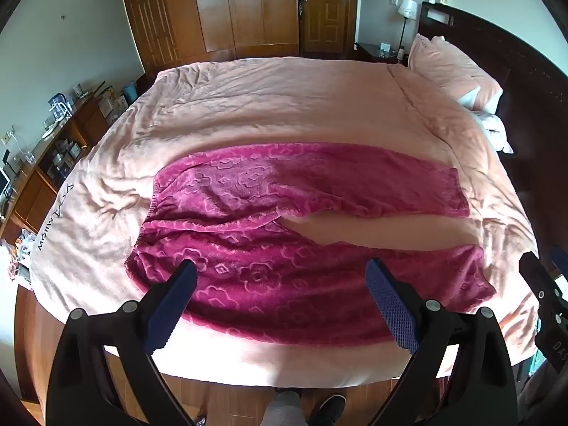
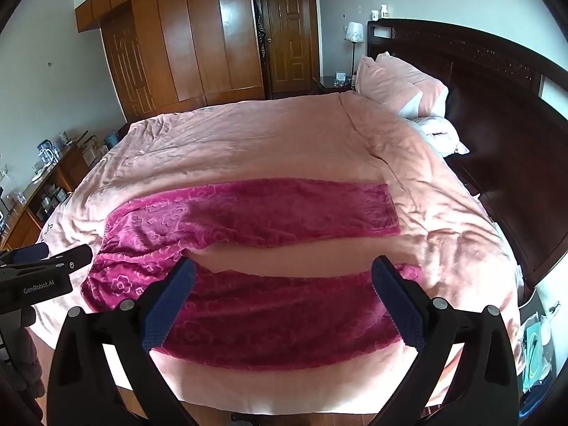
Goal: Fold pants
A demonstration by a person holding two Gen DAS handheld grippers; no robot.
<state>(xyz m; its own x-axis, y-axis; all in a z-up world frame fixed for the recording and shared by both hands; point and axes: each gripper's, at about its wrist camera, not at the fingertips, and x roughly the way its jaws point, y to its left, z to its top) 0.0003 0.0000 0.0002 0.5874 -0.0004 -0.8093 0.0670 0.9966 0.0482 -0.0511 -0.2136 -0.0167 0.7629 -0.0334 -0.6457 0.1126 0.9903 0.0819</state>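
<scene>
Magenta fleece pants (image 1: 269, 213) with a raised flower pattern lie flat on the pink bed cover, waistband to the left, both legs stretched to the right with a gap between them. They also show in the right wrist view (image 2: 248, 213). My left gripper (image 1: 282, 284) is open and empty, held above the near leg by the hip. My right gripper (image 2: 284, 284) is open and empty above the near leg, further toward the cuff. The right gripper shows at the right edge of the left wrist view (image 1: 543, 291); the left gripper shows at the left edge of the right wrist view (image 2: 46, 266).
The pink bed cover (image 1: 266, 106) spans a large bed with pink pillows (image 1: 454, 71) against a dark wooden headboard (image 2: 497, 106) on the right. A cluttered sideboard (image 1: 53, 135) stands to the left. Wooden wardrobes (image 2: 177, 35) stand behind. The person's feet (image 1: 301, 408) are at the near bed edge.
</scene>
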